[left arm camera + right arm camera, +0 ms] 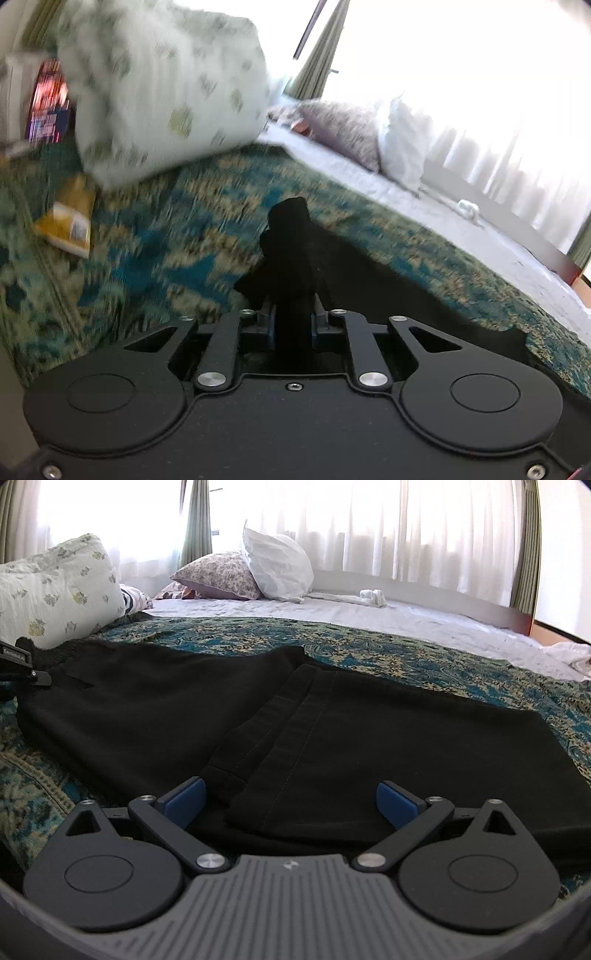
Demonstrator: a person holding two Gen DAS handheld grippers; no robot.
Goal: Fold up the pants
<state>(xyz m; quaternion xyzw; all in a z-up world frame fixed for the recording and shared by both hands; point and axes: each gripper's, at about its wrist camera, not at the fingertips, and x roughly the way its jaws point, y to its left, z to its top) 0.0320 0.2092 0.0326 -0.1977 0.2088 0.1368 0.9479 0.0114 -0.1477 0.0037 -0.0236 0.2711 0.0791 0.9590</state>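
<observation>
**Left jaws pinch the black pants, right jaws spread wide above them**

The black pants (207, 709) lie spread on a bed covered by a teal-and-gold patterned bedspread (388, 646). In the right wrist view one hemmed leg end is folded back over the rest of the garment, its stitched edge running diagonally toward the camera. The right gripper (291, 801) sits low at the near edge of the fabric with its jaws spread wide, the blue fingertips (186, 799) standing on either side of that folded hem and not closed on anything.

The left gripper (293, 325) has its jaws drawn in narrow on a bunched ridge of the pants (291, 251), which rises in a dark peak between them, with more black cloth trailing off to the right over the bedspread. That same gripper shows at the far left edge of the right wrist view, at the far end of the garment.

A floral pillow (166, 85) rests on the bedspread near the pants. A yellow packet (68, 218) lies beside it. Farther back, on a white sheet (332, 609), a purple floral pillow (218, 576) and a white pillow (277, 566) lean together before sheer curtains (424, 528). The left wrist view is blurred.
</observation>
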